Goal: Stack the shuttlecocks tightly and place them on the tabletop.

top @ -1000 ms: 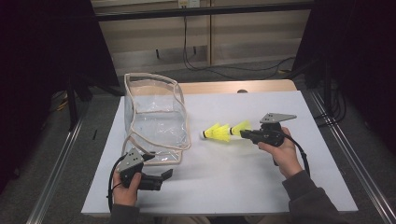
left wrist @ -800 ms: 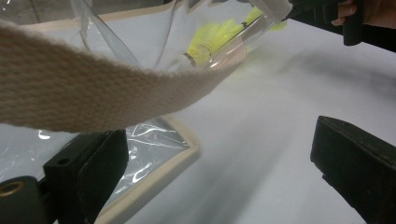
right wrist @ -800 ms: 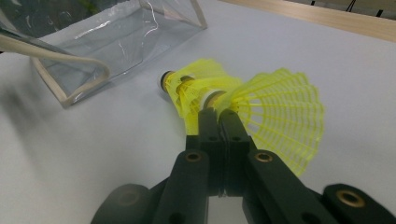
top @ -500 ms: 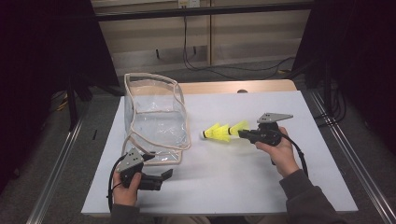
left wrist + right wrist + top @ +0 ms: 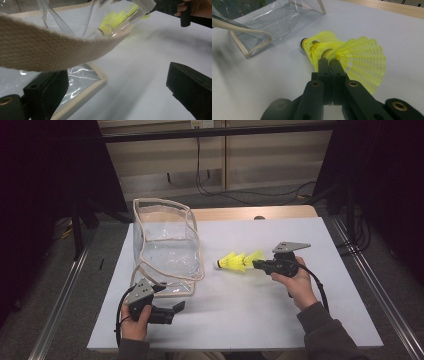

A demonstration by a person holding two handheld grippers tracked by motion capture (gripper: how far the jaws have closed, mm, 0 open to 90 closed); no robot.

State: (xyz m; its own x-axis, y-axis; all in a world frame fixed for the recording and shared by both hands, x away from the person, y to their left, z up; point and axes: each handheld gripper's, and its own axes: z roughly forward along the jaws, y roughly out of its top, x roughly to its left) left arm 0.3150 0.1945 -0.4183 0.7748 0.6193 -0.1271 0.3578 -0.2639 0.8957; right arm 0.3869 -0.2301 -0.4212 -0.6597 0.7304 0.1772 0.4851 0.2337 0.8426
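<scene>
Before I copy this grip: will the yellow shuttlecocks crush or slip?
Probably springy: the shuttlecocks' mesh skirt looks thin where the right tool pinches it. Likely very light, nested and lifted by one edge. They might swing or slide apart.

shuttlecocks point(image 5: 237, 261): neon-yellow plastic, nested one inside another in a short row, lying on their sides; cork tip points left, open skirts right
skirt point(image 5: 362, 61): netted, fanned out, its edge pinched between closed black jaws
place: right of centre on the white table, just right of the clear bag point(image 5: 165, 245), apart from it
</scene>
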